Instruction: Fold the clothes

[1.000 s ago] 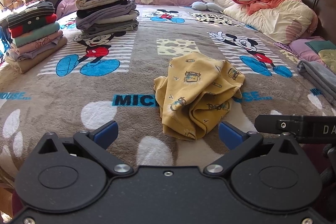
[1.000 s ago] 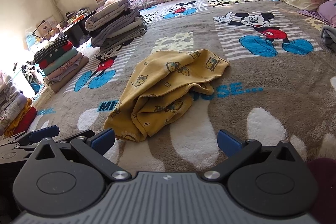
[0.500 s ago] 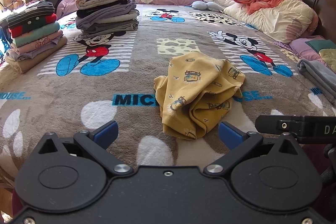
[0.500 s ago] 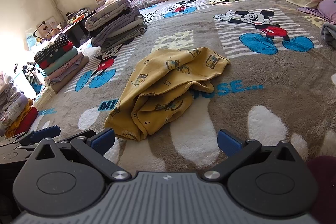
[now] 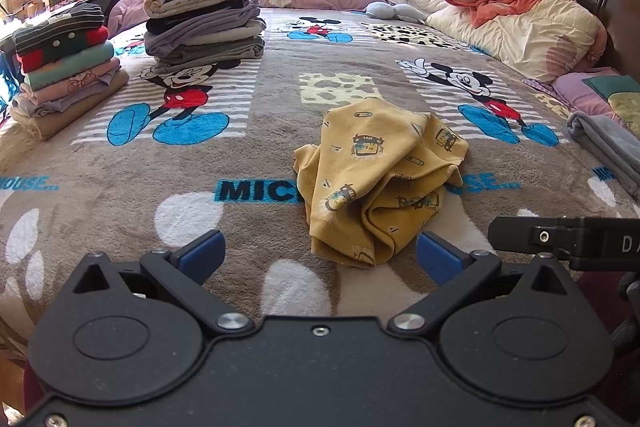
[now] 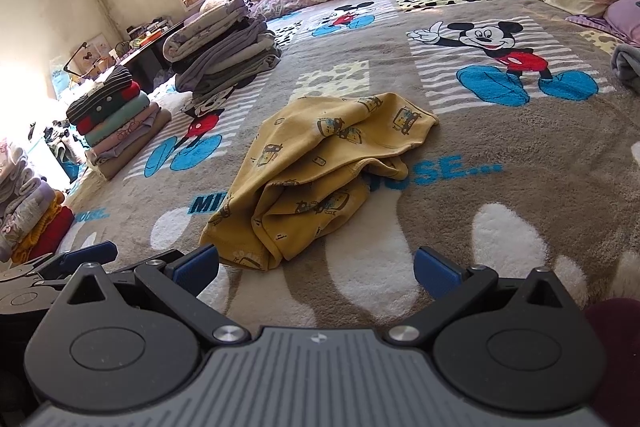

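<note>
Lying crumpled on the Mickey Mouse blanket [image 5: 256, 147], the yellow printed garment [image 5: 380, 179] sits just ahead of the left gripper [image 5: 320, 253] and right gripper [image 6: 316, 267], both spread wide and empty.

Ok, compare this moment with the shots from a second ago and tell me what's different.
Hardly anything. The right gripper has crept slightly forward toward the yellow garment, whose near hem now lies by its left fingertip. Nothing was grasped or released. The left gripper stays open and still, the garment lies crumpled as before, and the folded stacks are untouched.
</note>
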The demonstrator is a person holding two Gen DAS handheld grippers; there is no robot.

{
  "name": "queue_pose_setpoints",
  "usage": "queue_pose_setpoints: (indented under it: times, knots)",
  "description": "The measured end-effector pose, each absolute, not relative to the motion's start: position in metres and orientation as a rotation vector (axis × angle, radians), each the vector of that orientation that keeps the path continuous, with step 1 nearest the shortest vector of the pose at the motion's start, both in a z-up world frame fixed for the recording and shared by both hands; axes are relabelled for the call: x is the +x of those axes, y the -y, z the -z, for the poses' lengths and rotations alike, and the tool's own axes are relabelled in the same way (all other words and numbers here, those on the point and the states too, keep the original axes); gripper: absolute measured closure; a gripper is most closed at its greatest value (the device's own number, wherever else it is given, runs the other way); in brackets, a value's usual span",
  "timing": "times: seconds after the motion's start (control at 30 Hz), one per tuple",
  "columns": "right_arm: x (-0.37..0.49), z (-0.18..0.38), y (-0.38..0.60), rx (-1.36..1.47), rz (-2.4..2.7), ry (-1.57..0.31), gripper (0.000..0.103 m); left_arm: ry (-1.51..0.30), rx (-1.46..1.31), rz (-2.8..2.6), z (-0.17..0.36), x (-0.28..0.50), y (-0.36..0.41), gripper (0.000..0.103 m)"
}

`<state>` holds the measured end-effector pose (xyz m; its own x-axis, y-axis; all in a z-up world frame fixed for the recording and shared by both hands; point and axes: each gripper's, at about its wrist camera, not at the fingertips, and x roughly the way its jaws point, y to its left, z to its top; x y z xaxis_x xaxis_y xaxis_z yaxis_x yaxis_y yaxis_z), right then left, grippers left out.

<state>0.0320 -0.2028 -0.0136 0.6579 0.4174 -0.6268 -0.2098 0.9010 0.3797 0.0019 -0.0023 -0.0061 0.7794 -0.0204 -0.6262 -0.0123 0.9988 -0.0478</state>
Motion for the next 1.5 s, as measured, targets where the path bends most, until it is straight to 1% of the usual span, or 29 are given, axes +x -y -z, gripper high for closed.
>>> queue_pose_setpoints:
  times: [0.63, 0.8, 0.97, 1.13, 1.33, 1.5]
  knots:
    - [0.033, 0.018, 0.207, 0.339, -0.409, -0.762, 0.000, -0.667, -0.053, -0.006, 0.008, 0.004, 0.000, 0.000]
    - [0.035, 0.021, 0.217, 0.425, -0.439, -0.740, 0.000, -0.654, -0.053, -0.006, 0.008, 0.005, 0.000, 0.000]
    - [0.036, 0.022, 0.227, 0.468, -0.421, -0.678, 0.000, -0.660, -0.074, 0.006, 0.012, 0.009, -0.003, 0.000]
    - [0.043, 0.035, 0.234, 0.522, -0.431, -0.642, 0.000, -0.670, -0.116, 0.035, 0.018, 0.013, -0.005, 0.000]
    - [0.052, 0.058, 0.244, 0.584, -0.431, -0.583, 0.000, -0.626, -0.153, 0.052, 0.026, 0.017, -0.007, 0.000]
    - [0.068, 0.075, 0.256, 0.632, -0.442, -0.609, 0.000, -0.692, -0.130, 0.079, 0.032, 0.028, -0.002, 0.000]
